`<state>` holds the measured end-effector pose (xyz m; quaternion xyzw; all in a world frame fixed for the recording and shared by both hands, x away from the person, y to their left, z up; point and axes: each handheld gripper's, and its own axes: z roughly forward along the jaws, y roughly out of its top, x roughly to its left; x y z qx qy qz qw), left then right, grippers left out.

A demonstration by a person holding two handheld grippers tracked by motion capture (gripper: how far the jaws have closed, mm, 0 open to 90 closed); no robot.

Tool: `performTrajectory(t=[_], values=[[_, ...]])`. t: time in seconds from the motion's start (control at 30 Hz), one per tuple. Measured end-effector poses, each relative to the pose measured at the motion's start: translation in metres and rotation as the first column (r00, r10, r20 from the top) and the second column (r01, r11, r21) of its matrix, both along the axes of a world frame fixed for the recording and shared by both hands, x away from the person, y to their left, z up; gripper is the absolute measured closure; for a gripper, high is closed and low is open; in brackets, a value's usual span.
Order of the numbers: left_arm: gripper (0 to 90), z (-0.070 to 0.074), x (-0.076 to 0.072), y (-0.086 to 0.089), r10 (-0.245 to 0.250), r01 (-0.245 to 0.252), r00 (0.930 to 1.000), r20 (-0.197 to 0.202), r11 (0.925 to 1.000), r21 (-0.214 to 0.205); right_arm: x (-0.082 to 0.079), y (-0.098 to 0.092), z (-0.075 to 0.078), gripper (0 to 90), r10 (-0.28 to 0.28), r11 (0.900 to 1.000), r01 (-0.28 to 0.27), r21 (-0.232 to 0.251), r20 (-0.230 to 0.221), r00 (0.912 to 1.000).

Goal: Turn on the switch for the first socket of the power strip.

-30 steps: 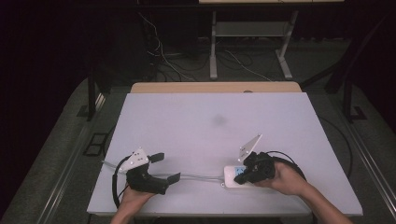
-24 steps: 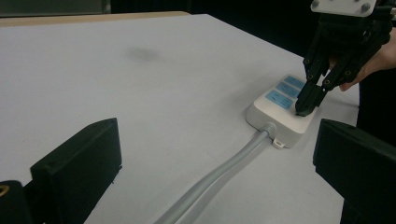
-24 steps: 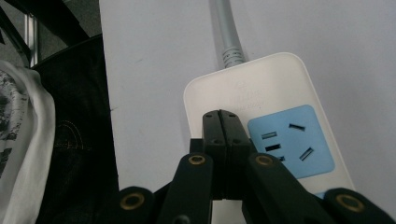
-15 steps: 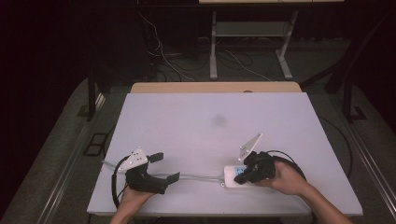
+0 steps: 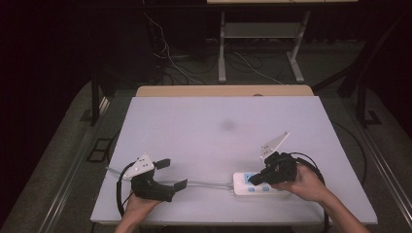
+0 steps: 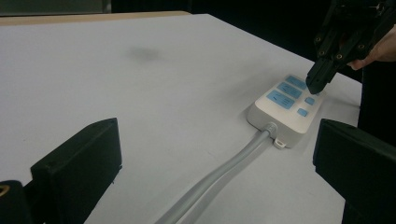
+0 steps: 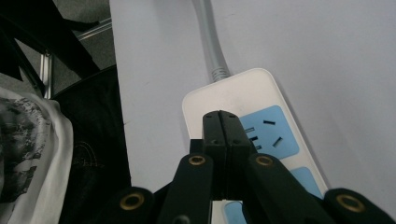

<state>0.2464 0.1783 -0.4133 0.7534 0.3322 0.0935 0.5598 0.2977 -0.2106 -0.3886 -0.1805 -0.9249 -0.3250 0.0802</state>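
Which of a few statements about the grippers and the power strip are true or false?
1. The left gripper is open. True.
2. The right gripper is wide open. False: its jaws are pressed together.
3. The right gripper's tip is at a small blue button on the power strip. True.
4. A plug sits in the power strip's socket. False: the blue sockets are empty.
5. The power strip's cable runs toward the left gripper. True.
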Motion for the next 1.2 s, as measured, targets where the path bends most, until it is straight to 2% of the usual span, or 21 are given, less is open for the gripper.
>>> performTrajectory(t=[0.5, 0.73, 1.0, 1.2], values=[[0.0, 0.000, 0.000, 0.000, 0.003, -0.003, 1.0000, 0.000, 1.0000, -0.001, 0.003, -0.025, 0.009, 90.0, -0.088, 0.9955, 0.087, 0.036, 0.027, 0.9957], [0.0, 0.000, 0.000, 0.000, 0.003, -0.003, 1.0000, 0.000, 1.0000, -0.002, 0.004, -0.040, 0.017, 89.6, -0.139, 0.9884, 0.136, 0.068, 0.042, 0.9894], [0.0, 0.000, 0.000, 0.000, 0.002, -0.002, 1.0000, 0.000, 1.0000, -0.004, 0.005, -0.057, 0.026, 82.1, -0.208, 0.9744, 0.202, 0.099, 0.061, 0.9762], [0.0, 0.000, 0.000, 0.000, 0.003, -0.003, 1.0000, 0.001, 1.0000, -0.006, 0.006, -0.068, 0.029, 69.8, -0.269, 0.9586, 0.261, 0.114, 0.065, 0.9608]])
